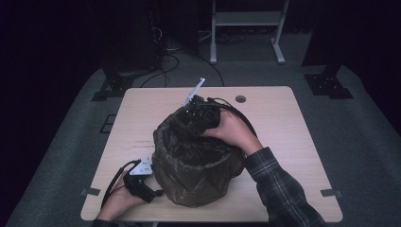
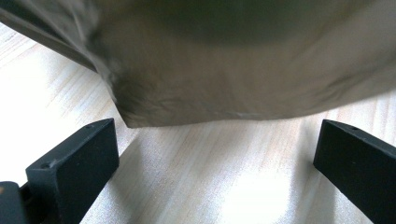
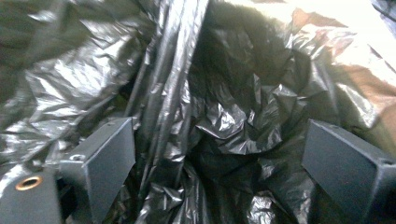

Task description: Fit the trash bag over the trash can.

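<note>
A round bin lined with a black plastic bag (image 1: 196,163) stands on the light wooden table (image 1: 283,123). My left gripper (image 1: 153,193) lies low on the table at the bin's left foot, held by a hand; its jaws stand wide apart with bare wood between them and the bag's brown wall (image 2: 243,65) just ahead. My right gripper (image 1: 196,113) is over the bin's far rim, tilted down into the bag. Its jaws are open, with crumpled black plastic (image 3: 224,121) between and all around them.
A small round hole (image 1: 240,99) is in the table near its far edge. Two tape marks (image 1: 331,192) sit at the near corners. A white frame (image 1: 246,28) and dark stands are on the grey floor beyond the table.
</note>
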Demonstrator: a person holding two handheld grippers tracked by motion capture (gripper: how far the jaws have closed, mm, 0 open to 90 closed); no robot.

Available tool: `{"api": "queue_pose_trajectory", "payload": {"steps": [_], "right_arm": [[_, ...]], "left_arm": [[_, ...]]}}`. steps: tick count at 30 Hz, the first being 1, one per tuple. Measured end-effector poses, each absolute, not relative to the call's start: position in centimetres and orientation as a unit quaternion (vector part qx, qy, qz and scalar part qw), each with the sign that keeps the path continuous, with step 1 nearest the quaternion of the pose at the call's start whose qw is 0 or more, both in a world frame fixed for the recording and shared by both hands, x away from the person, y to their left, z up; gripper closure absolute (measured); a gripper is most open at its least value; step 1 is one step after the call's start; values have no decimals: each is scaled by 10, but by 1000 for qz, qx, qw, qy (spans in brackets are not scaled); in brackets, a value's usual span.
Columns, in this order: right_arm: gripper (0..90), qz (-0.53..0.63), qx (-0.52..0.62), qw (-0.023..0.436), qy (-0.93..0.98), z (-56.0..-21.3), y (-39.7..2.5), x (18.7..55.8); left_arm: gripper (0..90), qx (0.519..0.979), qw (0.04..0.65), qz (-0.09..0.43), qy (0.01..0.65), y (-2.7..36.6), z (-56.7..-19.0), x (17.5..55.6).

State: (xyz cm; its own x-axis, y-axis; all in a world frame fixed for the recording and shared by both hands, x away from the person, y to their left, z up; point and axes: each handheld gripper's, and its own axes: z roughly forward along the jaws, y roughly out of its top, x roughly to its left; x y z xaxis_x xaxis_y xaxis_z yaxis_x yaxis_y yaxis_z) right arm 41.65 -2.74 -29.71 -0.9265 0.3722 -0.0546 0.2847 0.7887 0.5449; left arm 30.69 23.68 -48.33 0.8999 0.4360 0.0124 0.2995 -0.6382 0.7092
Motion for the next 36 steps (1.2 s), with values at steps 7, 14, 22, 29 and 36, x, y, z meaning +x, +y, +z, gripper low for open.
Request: {"api": "queue_pose_trajectory", "payload": {"steps": [7, 14, 22, 29, 36], "right_arm": [[92, 326, 157, 75, 929, -278, -42, 400], [92, 387, 158, 75, 906, -259, -76, 379], [91, 428, 174, 99, 882, -257, -125, 358], [91, 457, 188, 103, 863, -263, -156, 344], [92, 478, 195, 117, 849, -277, -181, 325]], "left_arm": [[0, 900, 373, 92, 204, 237, -483, 307], [0, 900, 373, 92, 204, 237, -483, 307], [0, 900, 374, 92, 205, 237, -483, 307], [0, 900, 374, 92, 205, 237, -483, 307], [0, 900, 374, 92, 205, 236, -483, 307]]}}
